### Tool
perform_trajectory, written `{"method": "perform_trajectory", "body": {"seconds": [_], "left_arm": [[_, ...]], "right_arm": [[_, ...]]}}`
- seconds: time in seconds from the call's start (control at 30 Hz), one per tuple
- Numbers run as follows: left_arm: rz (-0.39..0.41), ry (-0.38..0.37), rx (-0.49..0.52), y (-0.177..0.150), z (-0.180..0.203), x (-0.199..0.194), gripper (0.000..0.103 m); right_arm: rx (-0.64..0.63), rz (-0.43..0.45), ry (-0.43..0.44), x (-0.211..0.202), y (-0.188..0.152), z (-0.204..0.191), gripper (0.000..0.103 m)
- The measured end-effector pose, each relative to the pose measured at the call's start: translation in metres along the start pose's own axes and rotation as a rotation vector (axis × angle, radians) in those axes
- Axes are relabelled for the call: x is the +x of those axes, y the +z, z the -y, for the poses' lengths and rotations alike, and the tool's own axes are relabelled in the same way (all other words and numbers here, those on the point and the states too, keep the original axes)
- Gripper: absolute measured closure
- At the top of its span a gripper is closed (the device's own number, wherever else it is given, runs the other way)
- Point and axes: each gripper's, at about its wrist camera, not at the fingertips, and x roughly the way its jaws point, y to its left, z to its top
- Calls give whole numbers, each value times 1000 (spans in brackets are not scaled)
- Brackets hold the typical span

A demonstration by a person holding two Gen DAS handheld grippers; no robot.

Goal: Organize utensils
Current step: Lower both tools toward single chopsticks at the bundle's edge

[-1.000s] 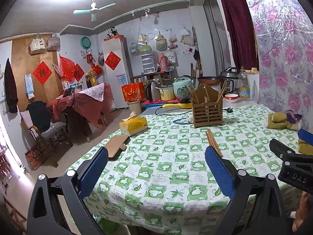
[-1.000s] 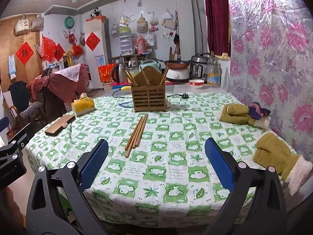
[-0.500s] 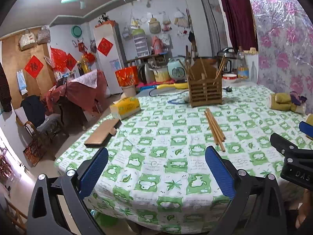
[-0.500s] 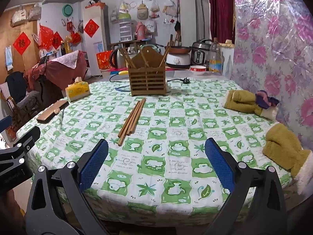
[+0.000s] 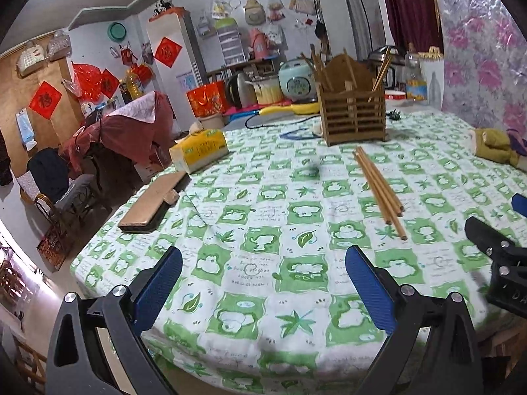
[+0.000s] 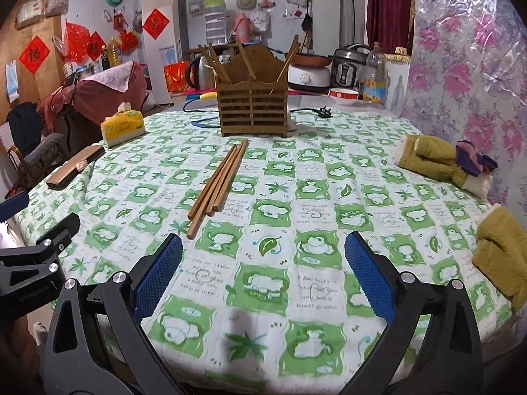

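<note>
A bundle of wooden chopsticks (image 6: 219,182) lies loose on the green-and-white checked tablecloth (image 6: 322,204), in front of a slatted wooden utensil holder (image 6: 253,103) that has a few chopsticks standing in it. The bundle (image 5: 378,187) and holder (image 5: 354,115) also show in the left wrist view. My right gripper (image 6: 263,273) is open and empty over the table's near edge, short of the chopsticks' near ends. My left gripper (image 5: 263,283) is open and empty, nearer the left of the table, with the chopsticks ahead and to its right.
A yellow tissue box (image 6: 122,128) and a tan wallet (image 6: 74,168) lie at the left. Olive mittens (image 6: 438,161) and another (image 6: 500,253) lie at the right. A power cord and plug (image 6: 321,111) run behind the holder. Kitchen appliances stand beyond the table.
Both grippers have moved forward and lower toward the table, so the chopsticks and holder look closer. Both stay open. Nothing on the table has moved.
</note>
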Motion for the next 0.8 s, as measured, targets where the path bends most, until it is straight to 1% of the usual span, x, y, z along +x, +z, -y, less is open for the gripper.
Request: {"method": "perform_trajectory", "body": {"seconds": [0.17,0.37,0.8], "left_arm": [[-45,-13,-6,3,1,23,6],[-72,-14,-3,7,2,41,6],[-95,-16,-6,12,3,53,6]], "right_arm": [[5,-17,-1,13,6,3,7],[-7,-28,-2,24,15,5,7],[-68,-23,-16,37,31,-1,7]]}}
